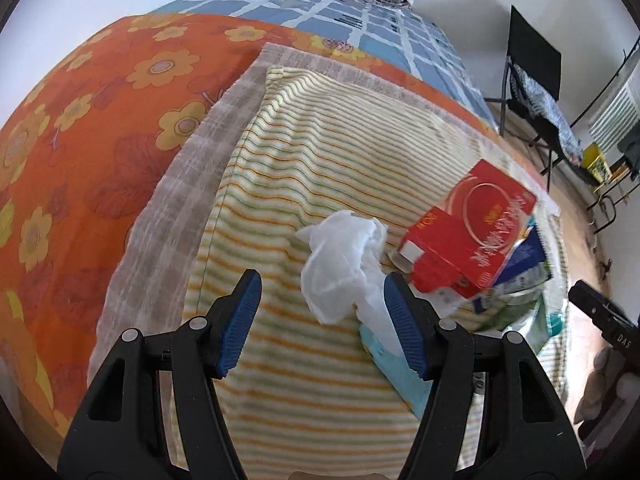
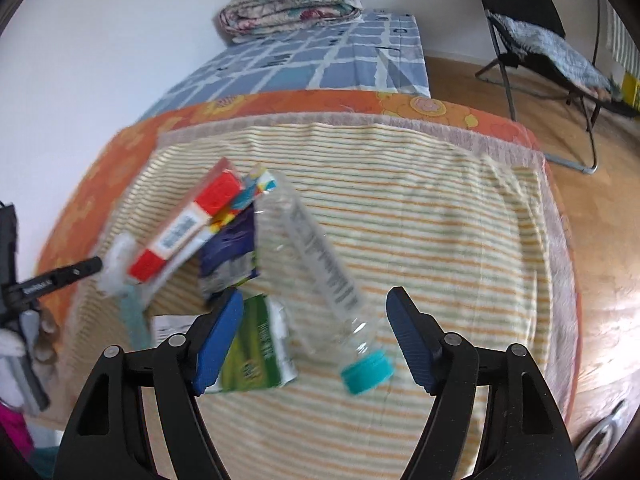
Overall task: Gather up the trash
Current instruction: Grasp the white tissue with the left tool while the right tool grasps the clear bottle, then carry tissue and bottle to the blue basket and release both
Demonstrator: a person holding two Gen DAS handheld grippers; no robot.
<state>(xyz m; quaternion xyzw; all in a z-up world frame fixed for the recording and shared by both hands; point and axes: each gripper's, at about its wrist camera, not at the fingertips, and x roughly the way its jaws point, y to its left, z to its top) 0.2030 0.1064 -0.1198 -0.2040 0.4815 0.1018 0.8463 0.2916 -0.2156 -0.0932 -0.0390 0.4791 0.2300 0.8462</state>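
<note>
Trash lies in a pile on a striped cloth (image 1: 304, 168) spread over the bed. In the left wrist view a crumpled white tissue (image 1: 340, 264) sits in front of my open left gripper (image 1: 322, 308), near its right finger, with nothing between the pads. A red carton (image 1: 468, 236) leans on other packets just right of it. In the right wrist view my right gripper (image 2: 316, 332) is open above a clear plastic bottle (image 2: 316, 252) with a teal cap (image 2: 366, 374) and a green carton (image 2: 256, 352). The pads touch neither. The red carton (image 2: 188, 228) and a dark blue packet (image 2: 230, 256) lie further left.
The bed has an orange flowered sheet (image 1: 80, 152), a blue checked sheet (image 2: 312, 64) and a folded quilt (image 2: 296, 4) at the far end. A black folding chair (image 2: 532, 32) stands on the wooden floor (image 2: 608, 184) to the right. The other gripper (image 2: 48, 284) shows at the left edge.
</note>
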